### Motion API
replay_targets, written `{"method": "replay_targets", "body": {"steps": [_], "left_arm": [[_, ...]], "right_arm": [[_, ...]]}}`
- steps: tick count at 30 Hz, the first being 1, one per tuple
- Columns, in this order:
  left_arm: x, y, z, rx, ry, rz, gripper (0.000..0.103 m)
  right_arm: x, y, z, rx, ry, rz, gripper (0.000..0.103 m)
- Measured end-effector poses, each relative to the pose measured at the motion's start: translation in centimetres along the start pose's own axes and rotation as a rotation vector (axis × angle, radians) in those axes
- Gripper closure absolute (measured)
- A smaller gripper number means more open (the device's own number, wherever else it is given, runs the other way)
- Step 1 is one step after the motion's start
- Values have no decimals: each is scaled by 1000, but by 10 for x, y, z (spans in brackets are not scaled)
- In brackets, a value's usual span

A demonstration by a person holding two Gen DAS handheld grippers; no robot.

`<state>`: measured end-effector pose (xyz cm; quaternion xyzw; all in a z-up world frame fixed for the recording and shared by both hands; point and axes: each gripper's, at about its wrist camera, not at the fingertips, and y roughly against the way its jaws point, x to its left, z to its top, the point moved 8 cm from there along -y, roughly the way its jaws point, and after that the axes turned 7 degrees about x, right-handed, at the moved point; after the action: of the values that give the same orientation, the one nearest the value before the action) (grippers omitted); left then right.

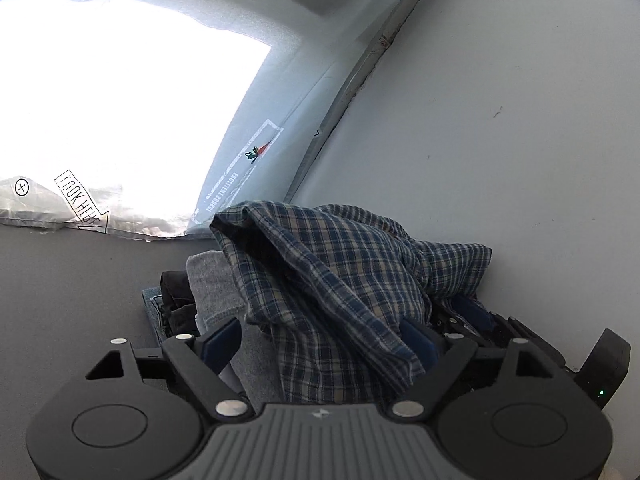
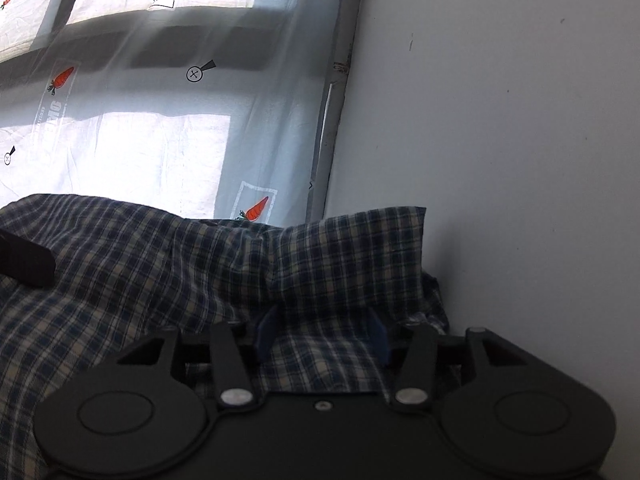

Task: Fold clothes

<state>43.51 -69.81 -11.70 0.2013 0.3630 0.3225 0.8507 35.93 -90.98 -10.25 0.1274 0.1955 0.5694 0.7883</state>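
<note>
Against a white wall and a sunlit printed curtain (image 2: pixel 168 80), a blue-and-tan plaid cotton shirt (image 1: pixel 340 272) lies bunched over a pile of other clothes on a grey surface (image 1: pixel 72 280). Beneath it sit a grey knit garment (image 1: pixel 212 280), a black piece and denim. The left gripper (image 1: pixel 316 340) stands spread wide around the heap; the right gripper (image 2: pixel 322 334) is likewise released, plaid between its pads. A grab here could likely catch several layers together. No containers show.
</note>
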Motion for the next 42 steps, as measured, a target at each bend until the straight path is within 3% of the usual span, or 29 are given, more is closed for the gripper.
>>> {"method": "replay_targets", "body": {"steps": [6, 10, 14, 18, 23, 30, 35, 37, 39, 42], "left_arm": [[15, -1, -12, 25, 37, 2, 14], [13, 25, -5, -37, -44, 70, 10], [20, 69, -2, -151, -99, 118, 0], [29, 121, -9, -217, -87, 166, 0], [32, 191, -29, -320, -96, 247, 0], [53, 280, -67, -458, -21, 352, 0], [78, 333, -84, -449, -29, 514, 0], [90, 352, -90, -440, -26, 521, 0], [109, 371, -99, -367, -35, 515, 0], [134, 408, -117, -357, -62, 513, 0]], "right_arm": [[-1, -3, -4, -15, -22, 20, 51], [0, 8, -1, 1, -42, 19, 47], [5, 23, 10, 2, -53, 26, 11], [23, 44, 22, -13, 10, -23, 2], [64, 99, 25, -66, -37, -36, 1], [121, 177, 30, -140, -104, -53, 0], [200, 221, 22, -107, -96, 6, 0], [232, 239, 19, -93, -93, 30, 0], [264, 257, 16, -80, -90, 54, 0], [310, 284, 11, -59, -122, 126, 0]]}}
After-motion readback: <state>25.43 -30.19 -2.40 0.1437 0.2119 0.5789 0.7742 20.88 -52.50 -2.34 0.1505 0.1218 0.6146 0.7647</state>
